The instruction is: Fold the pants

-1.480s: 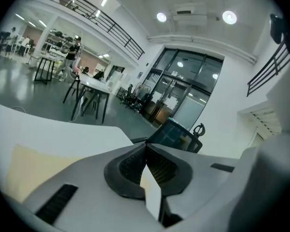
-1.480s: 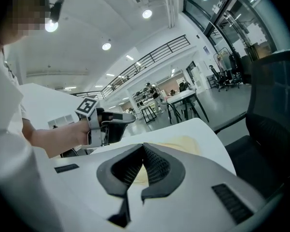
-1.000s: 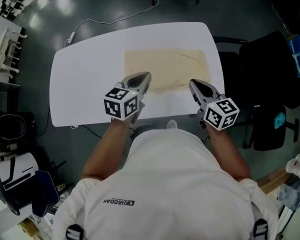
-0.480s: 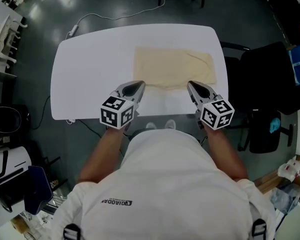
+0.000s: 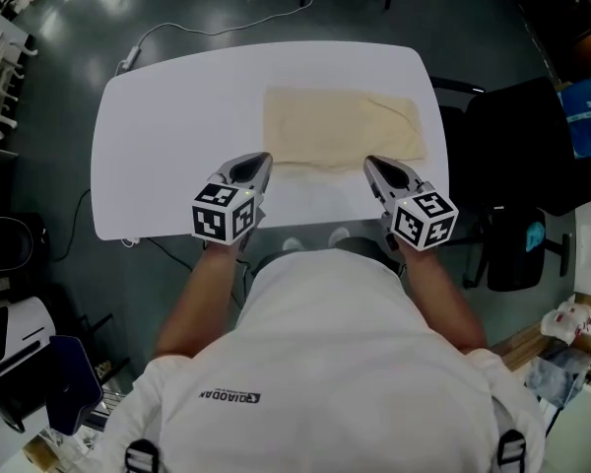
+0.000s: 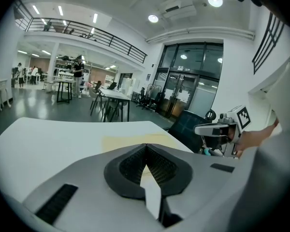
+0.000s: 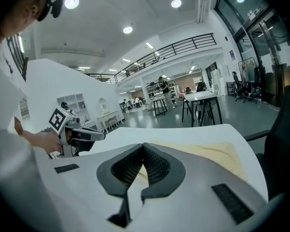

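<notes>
The cream pants (image 5: 340, 128) lie folded into a flat rectangle on the white table (image 5: 167, 116), toward its far right part. My left gripper (image 5: 261, 158) hovers just short of the pants' near left corner, jaws shut and empty. My right gripper (image 5: 371, 163) hovers by the near right edge of the pants, also shut with nothing in it. In the left gripper view the closed left gripper (image 6: 145, 146) points at the pants (image 6: 130, 141), with the right gripper (image 6: 217, 129) off to the side. The right gripper view shows its closed tips (image 7: 143, 146) before the pants (image 7: 208, 151).
A black office chair (image 5: 517, 146) stands right beside the table's right edge. A white cable (image 5: 207, 30) runs over the dark floor beyond the far edge. The left half of the table is bare white surface. More tables and chairs stand far off in the hall.
Both grippers have drawn back from the pants toward the table's near edge. The left one has slid left off the pants' near corner. The pants lie unchanged.
</notes>
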The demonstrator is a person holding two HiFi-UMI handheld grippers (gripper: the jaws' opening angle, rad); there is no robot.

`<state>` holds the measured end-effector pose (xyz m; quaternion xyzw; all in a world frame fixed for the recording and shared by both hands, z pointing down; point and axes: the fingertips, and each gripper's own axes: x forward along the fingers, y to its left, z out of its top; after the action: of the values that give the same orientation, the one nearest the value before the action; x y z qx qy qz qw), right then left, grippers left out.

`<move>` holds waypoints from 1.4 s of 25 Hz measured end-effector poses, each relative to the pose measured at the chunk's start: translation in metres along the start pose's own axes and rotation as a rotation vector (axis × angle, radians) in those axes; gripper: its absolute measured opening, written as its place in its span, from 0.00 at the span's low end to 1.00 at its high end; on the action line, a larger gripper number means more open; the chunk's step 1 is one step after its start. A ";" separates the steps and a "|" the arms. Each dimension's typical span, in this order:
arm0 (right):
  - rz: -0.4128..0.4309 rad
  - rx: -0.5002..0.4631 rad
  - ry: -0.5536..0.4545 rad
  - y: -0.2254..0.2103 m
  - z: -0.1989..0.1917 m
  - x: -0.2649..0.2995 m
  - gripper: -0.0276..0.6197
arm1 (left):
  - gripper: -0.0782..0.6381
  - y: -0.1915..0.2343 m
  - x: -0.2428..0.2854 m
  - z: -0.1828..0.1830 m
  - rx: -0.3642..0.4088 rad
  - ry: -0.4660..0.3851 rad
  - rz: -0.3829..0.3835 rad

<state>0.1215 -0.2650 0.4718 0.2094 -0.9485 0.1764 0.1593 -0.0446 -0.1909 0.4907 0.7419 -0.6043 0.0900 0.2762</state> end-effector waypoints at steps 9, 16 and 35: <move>-0.010 -0.012 0.012 -0.011 0.001 0.004 0.07 | 0.15 0.086 0.045 -0.036 -0.153 0.065 0.131; -0.024 0.017 0.070 -0.044 -0.010 -0.002 0.07 | 0.29 0.119 0.123 -0.047 -0.297 0.161 0.096; -0.115 0.191 0.063 -0.120 -0.034 -0.025 0.07 | 0.25 0.154 0.208 -0.102 -0.421 0.330 0.137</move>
<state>0.2055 -0.3448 0.5243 0.2721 -0.9082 0.2632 0.1784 -0.1173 -0.3323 0.7188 0.6007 -0.6054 0.1004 0.5123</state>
